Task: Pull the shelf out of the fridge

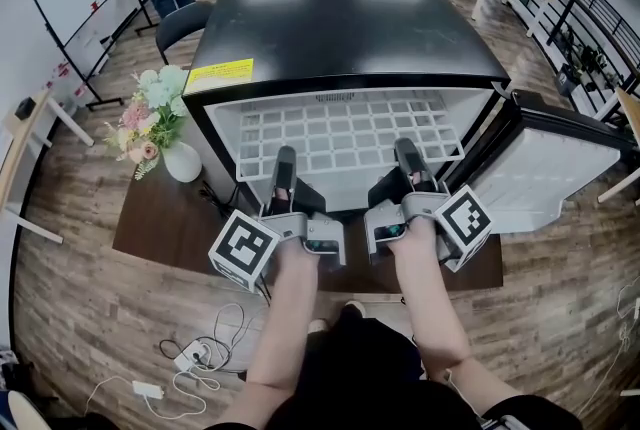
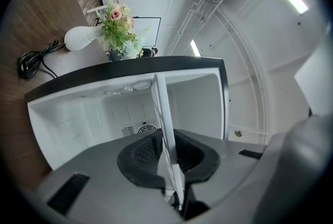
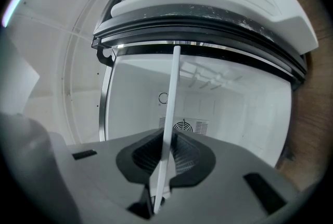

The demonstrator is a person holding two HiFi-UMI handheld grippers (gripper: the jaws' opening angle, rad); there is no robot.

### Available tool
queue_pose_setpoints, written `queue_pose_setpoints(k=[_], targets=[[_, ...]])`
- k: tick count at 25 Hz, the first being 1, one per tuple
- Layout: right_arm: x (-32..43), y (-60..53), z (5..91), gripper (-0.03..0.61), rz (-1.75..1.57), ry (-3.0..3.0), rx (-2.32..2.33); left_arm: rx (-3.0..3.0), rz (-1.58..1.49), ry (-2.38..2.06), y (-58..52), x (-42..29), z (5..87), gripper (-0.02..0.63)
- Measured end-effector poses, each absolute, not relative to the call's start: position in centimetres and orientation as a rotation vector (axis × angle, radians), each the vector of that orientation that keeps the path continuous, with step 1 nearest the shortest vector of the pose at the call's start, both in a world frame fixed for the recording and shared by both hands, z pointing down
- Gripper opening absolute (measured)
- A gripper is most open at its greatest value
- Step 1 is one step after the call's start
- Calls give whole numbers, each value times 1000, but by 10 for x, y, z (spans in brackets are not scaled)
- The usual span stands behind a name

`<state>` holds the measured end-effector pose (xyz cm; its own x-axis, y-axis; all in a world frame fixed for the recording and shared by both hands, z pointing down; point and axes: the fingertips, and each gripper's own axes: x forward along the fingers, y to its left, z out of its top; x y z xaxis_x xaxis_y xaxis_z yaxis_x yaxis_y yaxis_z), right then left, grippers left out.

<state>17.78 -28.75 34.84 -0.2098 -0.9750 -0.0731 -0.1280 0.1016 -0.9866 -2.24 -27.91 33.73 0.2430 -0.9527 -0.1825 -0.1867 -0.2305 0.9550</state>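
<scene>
Shelf first: a white plastic grid shelf (image 1: 345, 133) sits level in the open front of the black-topped, white-lined fridge (image 1: 345, 23), w/ its near edge toward you. How far out it is can't be told from the head view.

You've got it at two spots. The left gripper (image 1: 284, 163) is clamped on the near edge left of centre, and the right gripper (image 1: 408, 158) is clamped on it right of centre. The two are near each other but apart.

Only the gripper views prove the grip. In the left gripper view the shelf runs edge-on as a thin white strip between the dark ribbed pads (image 2: 143, 155), which press on both faces. The right gripper view shows the same, strip pinched between its pads (image 3: 183, 155).

Both those views also show a round fan vent (image 3: 183, 126) in the fridge's back wall, which the head view doesn't.

Only the head view shows the grid pattern and the yellow label (image 1: 220, 75) on the fridge top.

The white fridge door (image 1: 560, 168) hangs open on your right.

A white vase of pink & pale flowers (image 1: 160, 133) stands left of the fridge on a dark brown mat (image 1: 160, 218).

A black coiled cable (image 2: 34, 61) shows only in the left gripper view.

Count: 1 shelf, 1 fridge, 1 door, 2 grippers, 1 vent, 1 vase, 1 label.
</scene>
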Motion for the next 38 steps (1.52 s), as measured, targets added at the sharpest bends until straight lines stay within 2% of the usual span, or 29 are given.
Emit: queue_pose_setpoints(k=[38], targets=[[180,-262,352,14,-1225,1484,-1147,1626,-1057,-1079,-255,-21,340,41]])
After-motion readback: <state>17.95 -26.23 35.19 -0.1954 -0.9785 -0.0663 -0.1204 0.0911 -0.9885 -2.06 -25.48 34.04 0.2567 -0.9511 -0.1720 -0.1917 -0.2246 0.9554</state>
